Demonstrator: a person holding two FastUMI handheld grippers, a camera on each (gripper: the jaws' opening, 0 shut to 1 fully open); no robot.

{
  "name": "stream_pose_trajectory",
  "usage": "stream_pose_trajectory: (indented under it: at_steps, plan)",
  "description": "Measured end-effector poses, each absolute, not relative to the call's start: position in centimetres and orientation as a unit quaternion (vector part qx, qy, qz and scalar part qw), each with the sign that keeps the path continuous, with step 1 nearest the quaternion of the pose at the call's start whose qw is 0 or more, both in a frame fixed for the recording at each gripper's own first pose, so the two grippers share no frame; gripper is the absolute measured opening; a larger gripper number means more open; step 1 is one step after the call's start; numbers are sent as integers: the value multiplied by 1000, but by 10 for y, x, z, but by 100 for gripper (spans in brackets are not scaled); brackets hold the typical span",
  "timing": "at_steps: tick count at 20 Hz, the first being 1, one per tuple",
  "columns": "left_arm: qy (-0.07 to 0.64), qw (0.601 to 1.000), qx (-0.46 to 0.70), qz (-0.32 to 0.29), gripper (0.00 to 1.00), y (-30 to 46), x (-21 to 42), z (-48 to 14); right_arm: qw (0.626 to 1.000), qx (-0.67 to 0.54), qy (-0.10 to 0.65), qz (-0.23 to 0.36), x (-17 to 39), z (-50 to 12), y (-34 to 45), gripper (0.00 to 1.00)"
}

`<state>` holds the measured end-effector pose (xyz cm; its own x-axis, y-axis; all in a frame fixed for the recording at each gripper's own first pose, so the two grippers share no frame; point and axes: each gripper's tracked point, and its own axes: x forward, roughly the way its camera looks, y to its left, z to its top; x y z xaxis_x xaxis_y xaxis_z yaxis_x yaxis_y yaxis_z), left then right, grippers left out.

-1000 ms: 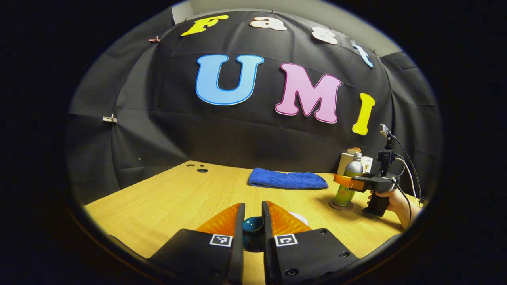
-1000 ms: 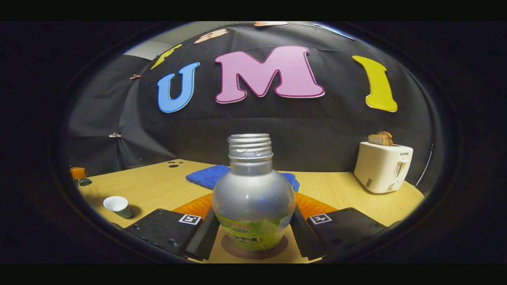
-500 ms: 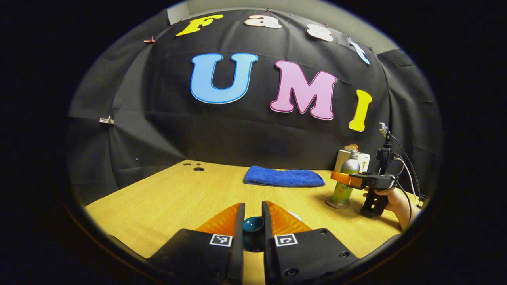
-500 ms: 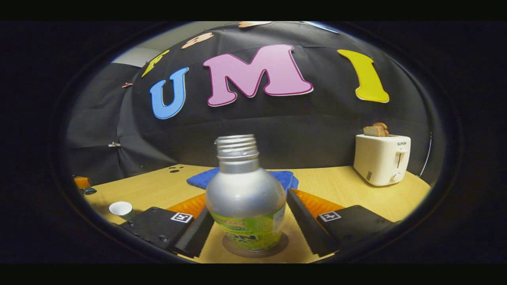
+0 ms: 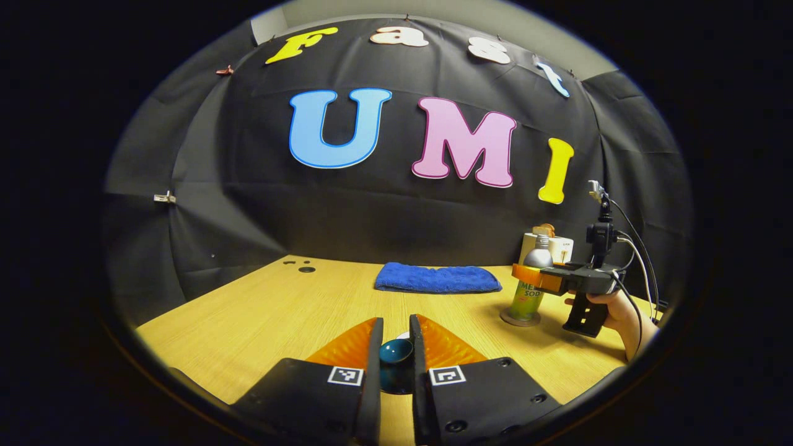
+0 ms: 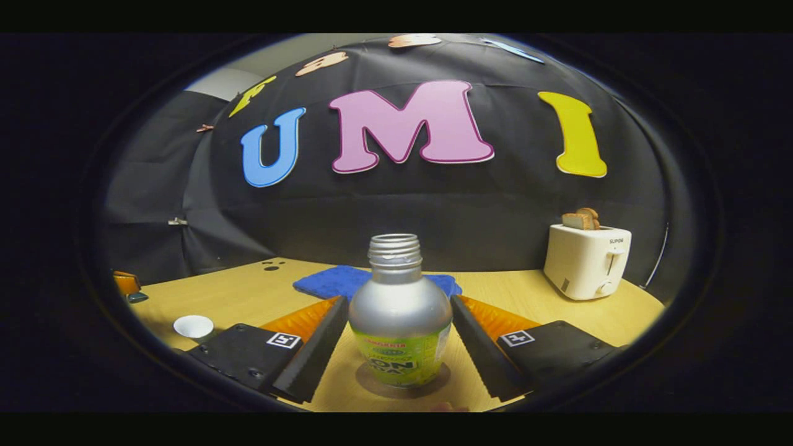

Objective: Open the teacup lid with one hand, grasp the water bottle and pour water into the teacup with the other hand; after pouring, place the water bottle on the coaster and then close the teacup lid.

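Your left gripper (image 5: 395,347) is clamped on the teacup lid (image 5: 395,352), both fingers pressing its dark round knob and holding it above the table (image 5: 266,310). In the right gripper view, left of the bottle (image 6: 399,322), the open teacup (image 6: 193,326) stands uncovered on the table. The bottle stands upright on the round coaster (image 6: 403,387), cap off. Your right gripper (image 6: 399,319) has its fingers spread wide, one on each side of the bottle, with a gap on both sides. Behind the bottle lies a blue towel (image 6: 334,282); to its right stands a white toaster (image 6: 585,260) with bread in it.
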<state>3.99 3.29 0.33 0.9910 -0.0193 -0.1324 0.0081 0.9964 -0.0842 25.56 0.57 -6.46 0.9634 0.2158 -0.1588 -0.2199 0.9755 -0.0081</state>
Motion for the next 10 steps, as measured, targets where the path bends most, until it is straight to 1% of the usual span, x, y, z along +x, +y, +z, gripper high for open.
stream_pose_trajectory:
  at_steps: [5, 10]
  plan:
    - [55, 998, -39, -12, 24, 23, 37, 11, 992, -30, 85, 83, 230, -63, -10, 100]
    - [54, 997, -51, -25, 24, 13, 48, 10, 993, -26, 71, 87, 199, -47, -14, 100]
